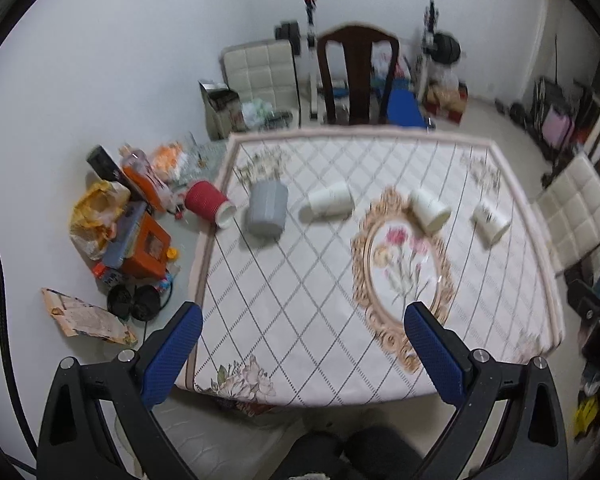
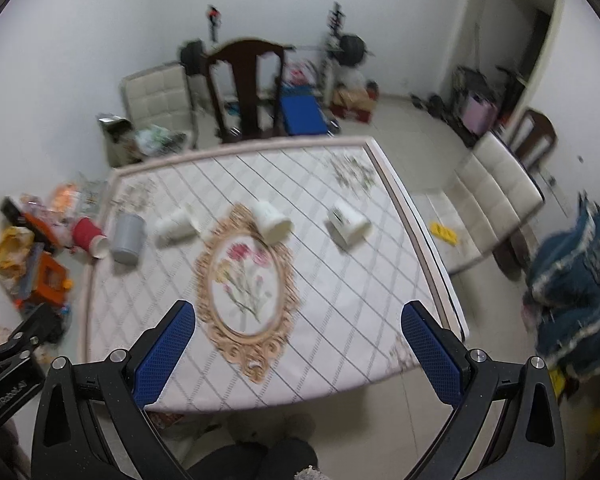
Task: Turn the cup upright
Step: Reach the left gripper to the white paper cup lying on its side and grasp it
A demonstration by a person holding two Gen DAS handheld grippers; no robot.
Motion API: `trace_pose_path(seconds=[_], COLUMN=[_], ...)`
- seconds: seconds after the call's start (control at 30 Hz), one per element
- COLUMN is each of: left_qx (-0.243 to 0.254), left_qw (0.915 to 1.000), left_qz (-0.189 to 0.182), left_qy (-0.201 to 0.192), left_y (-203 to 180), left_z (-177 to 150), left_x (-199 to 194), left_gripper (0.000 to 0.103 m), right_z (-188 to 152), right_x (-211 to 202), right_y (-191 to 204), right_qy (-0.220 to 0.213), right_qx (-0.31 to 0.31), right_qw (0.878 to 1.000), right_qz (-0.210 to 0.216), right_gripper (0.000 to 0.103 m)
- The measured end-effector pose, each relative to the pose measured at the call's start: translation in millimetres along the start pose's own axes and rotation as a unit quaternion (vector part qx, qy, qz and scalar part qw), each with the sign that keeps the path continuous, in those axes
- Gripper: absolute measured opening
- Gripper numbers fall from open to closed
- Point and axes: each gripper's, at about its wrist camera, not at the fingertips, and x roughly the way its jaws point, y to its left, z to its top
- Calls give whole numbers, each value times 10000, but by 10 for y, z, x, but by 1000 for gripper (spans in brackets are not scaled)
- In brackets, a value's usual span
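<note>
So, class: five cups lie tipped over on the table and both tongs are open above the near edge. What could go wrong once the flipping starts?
1. The red cup lies at the table's left edge, its mouth overhanging; a nudge might roll it off.
2. The grey cup sits close beside it, so open left tongs reaching for one may knock the other.
3. The white cups lie on their sides and could roll away from the right tongs.

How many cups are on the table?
5, in a row across the table's far half: red cup at the left edge, grey cup beside it, then three white ones: left, middle, right. None appears hidden.
</note>
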Motion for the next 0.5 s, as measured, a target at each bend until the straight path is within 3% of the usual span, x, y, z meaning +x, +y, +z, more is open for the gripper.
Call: trace_pose_path(seconds=[0.2,0.5], left_qx=[381,1073], left_qw=[9971,9888], left_qz=[-109,-176], left_qy=[647,1019], left_y=[-312,-1086], left_z=[-68,127], left_x=[688,1401], left_gripper=[103,103], right_z=[-302,-526], right_x=[774,1908], right_y=[-312,-1064], right_qy=[798,1669], right_qx=[366,856], right_qw=[9945,9778], right_qz=[-575,-935], right_gripper=[103,103])
